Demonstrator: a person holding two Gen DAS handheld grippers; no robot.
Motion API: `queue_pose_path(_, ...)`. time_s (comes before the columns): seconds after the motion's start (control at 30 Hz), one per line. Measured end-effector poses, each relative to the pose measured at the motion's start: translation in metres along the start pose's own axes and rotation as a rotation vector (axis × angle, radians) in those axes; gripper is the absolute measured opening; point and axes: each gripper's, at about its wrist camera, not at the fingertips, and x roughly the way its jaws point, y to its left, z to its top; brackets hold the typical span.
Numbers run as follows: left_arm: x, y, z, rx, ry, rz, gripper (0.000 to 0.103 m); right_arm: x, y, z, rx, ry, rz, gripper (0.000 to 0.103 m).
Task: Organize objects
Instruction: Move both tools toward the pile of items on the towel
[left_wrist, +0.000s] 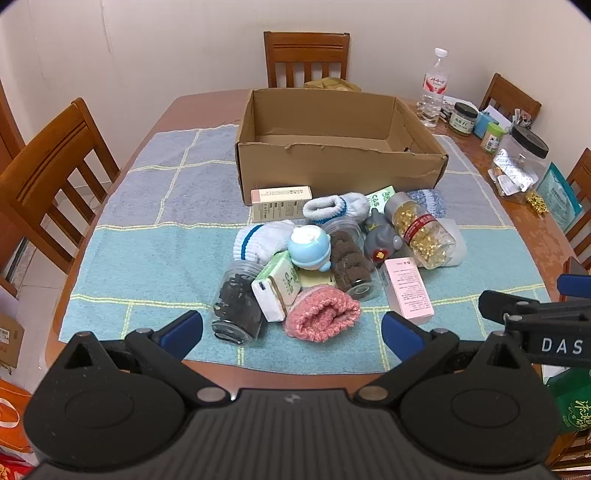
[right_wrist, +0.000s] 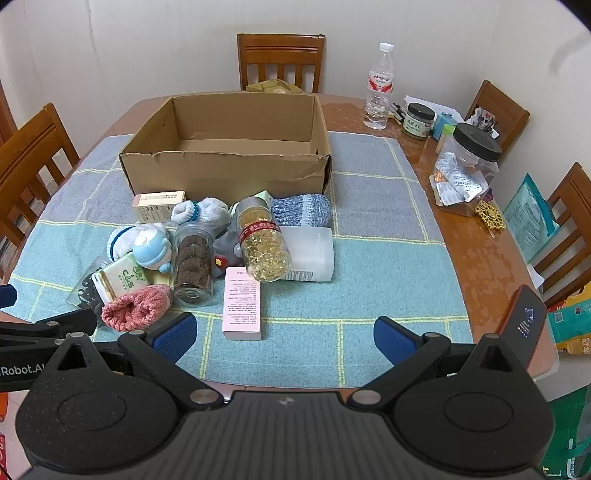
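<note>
2 hand-held grippers hovering before a cluttered table.
Left gripper (left_wrist: 291, 332) and right gripper (right_wrist: 285, 334) are both gaping, released, near a pile fronting a cardboard box (left_wrist: 332, 166).

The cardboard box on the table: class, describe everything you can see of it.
The cardboard box is plain brown corrugated card, open-topped, with no flaps showing. Its near wall has a ragged, torn top edge and a dented right corner. Nothing shows inside on the visible part of its floor. It sits upright on the checked cloth, behind the pile of objects; a small beige carton lies against its near wall.
</note>
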Motion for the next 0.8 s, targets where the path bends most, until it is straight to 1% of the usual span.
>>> queue_pose_path(0.4, 0.017, 0.009, -0.011, 0.030, 0.009, -0.008, 0.102, 0.010, 0.009, -0.009, -0.025, -0.026, 0.016, 0.103)
queue_pose_path(0.67, 0.033, 0.027, -0.022, 0.030, 0.006, -0.053, 0.102, 0.023, 0.020, -0.018, -0.073, -0.057, 0.050, 0.103)
queue_pose_path(0.8, 0.040, 0.034, -0.025, 0.043, 0.012, -0.052, 0.102, 0.030, 0.024, -0.021, -0.085, -0.062, 0.064, 0.103)
